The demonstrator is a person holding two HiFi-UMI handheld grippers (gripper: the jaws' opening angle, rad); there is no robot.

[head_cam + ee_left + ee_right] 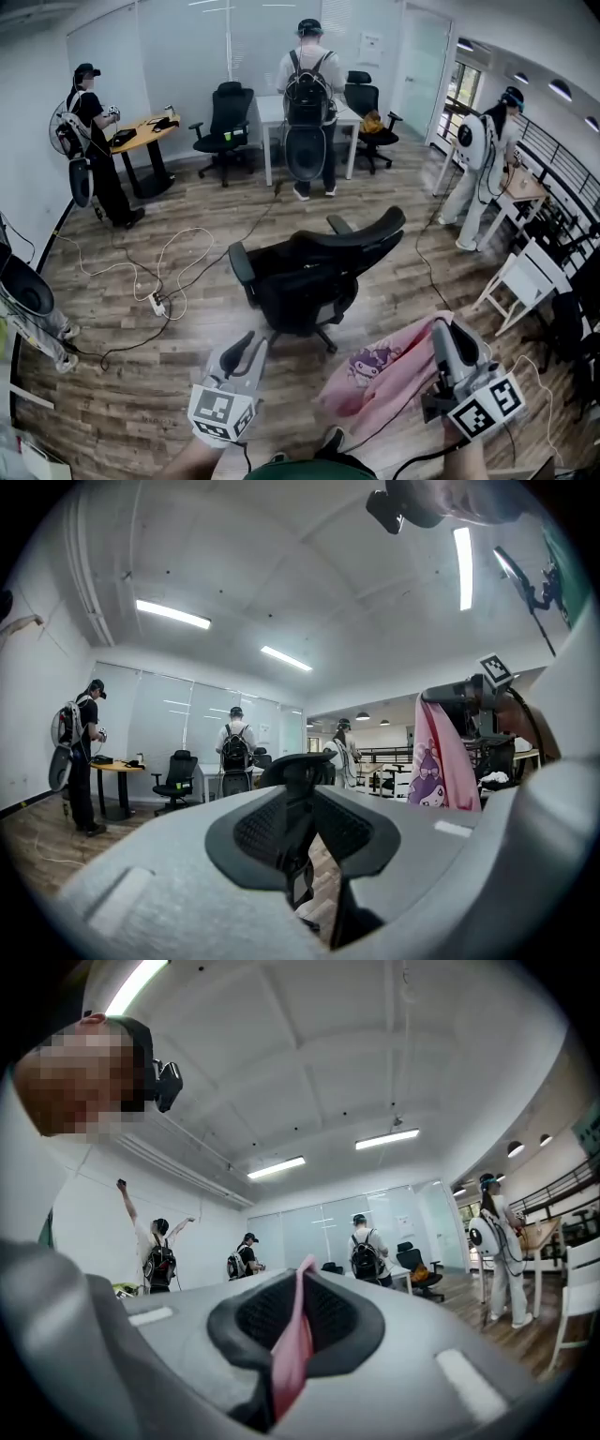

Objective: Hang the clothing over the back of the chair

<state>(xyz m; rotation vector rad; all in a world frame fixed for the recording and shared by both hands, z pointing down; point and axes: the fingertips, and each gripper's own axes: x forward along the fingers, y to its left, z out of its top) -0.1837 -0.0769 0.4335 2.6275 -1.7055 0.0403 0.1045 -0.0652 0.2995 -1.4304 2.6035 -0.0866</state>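
Note:
A black office chair (309, 272) stands in the middle of the wooden floor, its back toward me. My right gripper (441, 330) is low at the right, shut on a pink garment (375, 375) with a cartoon print that hangs below it. In the right gripper view a strip of that pink cloth (295, 1335) is pinched between the jaws (298, 1288). My left gripper (251, 347) is low at the left, just short of the chair, slightly open and holding nothing. In the left gripper view its jaws (300, 803) frame the chair (302, 766), with the garment (441, 761) hanging at the right.
White cables and a power strip (157, 302) lie on the floor left of the chair. A person with a backpack (307, 94) stands at a white desk behind it, another person (94, 141) at the left, a third (483, 159) at the right. White furniture (530, 277) stands right.

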